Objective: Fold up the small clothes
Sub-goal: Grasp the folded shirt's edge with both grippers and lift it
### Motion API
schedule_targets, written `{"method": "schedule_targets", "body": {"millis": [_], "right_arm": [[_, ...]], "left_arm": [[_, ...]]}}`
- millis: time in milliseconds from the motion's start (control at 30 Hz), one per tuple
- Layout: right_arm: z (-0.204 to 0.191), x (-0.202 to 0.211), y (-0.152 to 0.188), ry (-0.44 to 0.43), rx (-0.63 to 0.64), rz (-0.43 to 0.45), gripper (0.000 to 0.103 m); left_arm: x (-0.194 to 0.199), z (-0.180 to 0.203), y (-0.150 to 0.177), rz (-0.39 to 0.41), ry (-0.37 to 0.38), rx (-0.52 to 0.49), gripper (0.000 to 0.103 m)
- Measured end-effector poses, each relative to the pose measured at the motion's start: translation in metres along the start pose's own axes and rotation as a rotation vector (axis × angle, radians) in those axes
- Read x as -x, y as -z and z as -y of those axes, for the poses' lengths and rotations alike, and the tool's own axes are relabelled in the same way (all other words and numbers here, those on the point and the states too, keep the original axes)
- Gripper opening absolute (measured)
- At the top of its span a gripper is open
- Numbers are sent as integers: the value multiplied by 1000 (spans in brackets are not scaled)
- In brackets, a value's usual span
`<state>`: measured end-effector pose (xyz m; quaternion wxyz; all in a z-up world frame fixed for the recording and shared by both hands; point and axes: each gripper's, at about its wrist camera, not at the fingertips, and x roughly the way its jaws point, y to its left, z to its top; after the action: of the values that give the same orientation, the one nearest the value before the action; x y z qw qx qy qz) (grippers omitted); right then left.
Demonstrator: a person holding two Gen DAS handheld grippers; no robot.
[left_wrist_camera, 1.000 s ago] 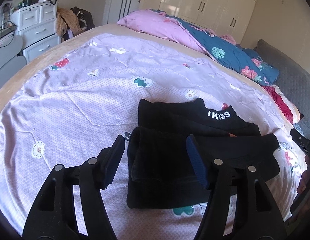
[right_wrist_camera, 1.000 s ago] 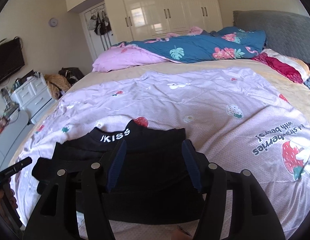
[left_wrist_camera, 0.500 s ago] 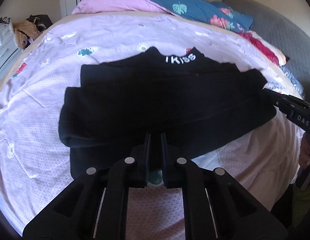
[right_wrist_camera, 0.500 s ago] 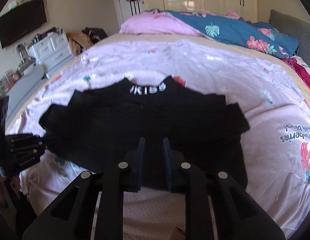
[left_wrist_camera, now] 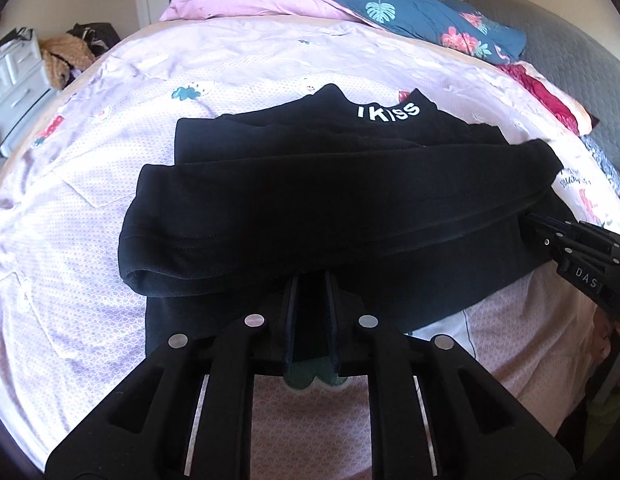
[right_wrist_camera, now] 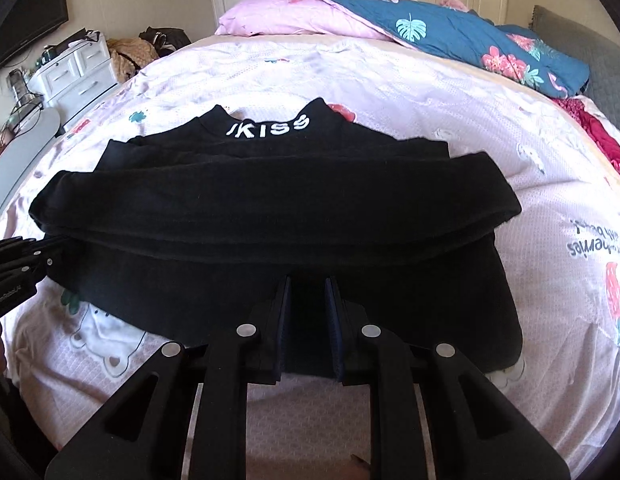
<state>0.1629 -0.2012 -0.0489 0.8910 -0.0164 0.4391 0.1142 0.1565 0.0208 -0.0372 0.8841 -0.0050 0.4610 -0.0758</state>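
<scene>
Two hand-held grippers are engaged on one black top (left_wrist_camera: 330,200), which lies partly folded on a pink printed bedspread (left_wrist_camera: 90,200) covering the bed. Sleeves are folded across the body; white collar lettering (left_wrist_camera: 388,112) faces the far side. Left hand-held gripper (left_wrist_camera: 311,296) is clenched on the garment's near hem, dark fabric pinched between its pads. Right hand-held gripper (right_wrist_camera: 308,300) is likewise clamped on the near hem further along, fabric visible between its fingers. A blue floral duvet (right_wrist_camera: 470,36) and a pink pillow (right_wrist_camera: 286,20) lie beyond.
</scene>
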Motion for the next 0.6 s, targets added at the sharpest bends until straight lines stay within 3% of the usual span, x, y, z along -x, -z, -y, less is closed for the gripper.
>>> {"method": "schedule_targets", "body": {"millis": [300, 600], "right_arm": [[7, -21, -19, -4, -40, -1, 17], [13, -39, -43, -17, -85, 5, 17]], "left_arm": [[1, -5, -8, 31, 7, 50, 14], [-24, -24, -35, 40, -77, 92, 19]]}}
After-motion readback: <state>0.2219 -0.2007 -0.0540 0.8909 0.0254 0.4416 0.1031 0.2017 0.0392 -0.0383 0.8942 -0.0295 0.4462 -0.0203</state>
